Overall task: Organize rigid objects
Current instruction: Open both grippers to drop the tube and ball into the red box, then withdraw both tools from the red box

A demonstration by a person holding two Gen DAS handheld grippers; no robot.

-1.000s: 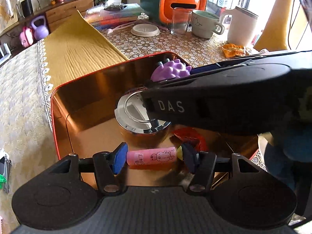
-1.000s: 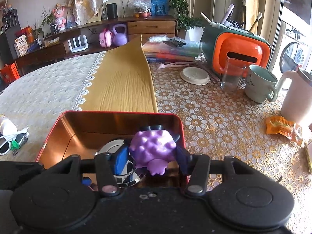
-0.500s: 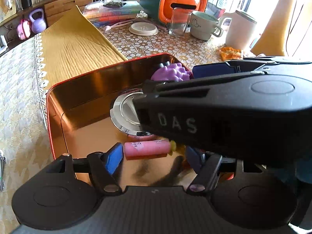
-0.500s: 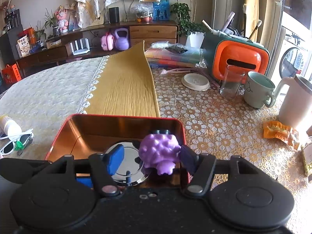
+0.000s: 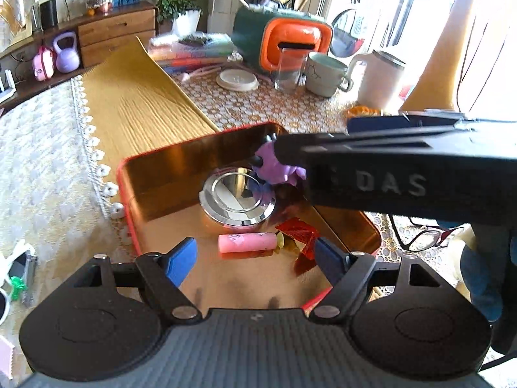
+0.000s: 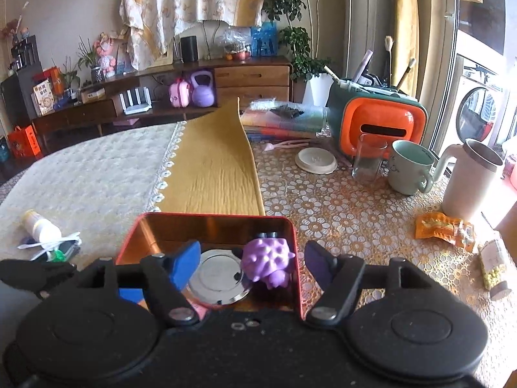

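A red-rimmed tin box (image 5: 129, 194) (image 6: 142, 223) with a shiny gold inside sits on the table. In it lie a pink cylinder (image 5: 247, 242), a round silver lid (image 5: 237, 195) (image 6: 218, 278), a red wrapper (image 5: 297, 231) and a purple spiky toy (image 5: 274, 166) (image 6: 268, 262). My left gripper (image 5: 255, 257) hovers above the pink cylinder, jaws opening, pads clear of it. My right gripper (image 6: 252, 262) hovers above the purple toy, jaws opening, pads apart from it. In the left wrist view the right gripper's black body crosses over the box.
Behind the box lie a yellow runner (image 6: 213, 168), a white lid (image 6: 315, 160), a glass (image 6: 368, 156), a mug (image 6: 408, 166), a white jug (image 6: 468, 177) and an orange-green case (image 6: 378, 123). A snack packet (image 6: 442, 228) and a small bottle (image 6: 494, 263) lie to the right; sunglasses (image 6: 55, 249) to the left.
Both grippers opened and let go: the pink cylinder and the purple toy now rest in the box. Both grippers rose and drew back from the box.
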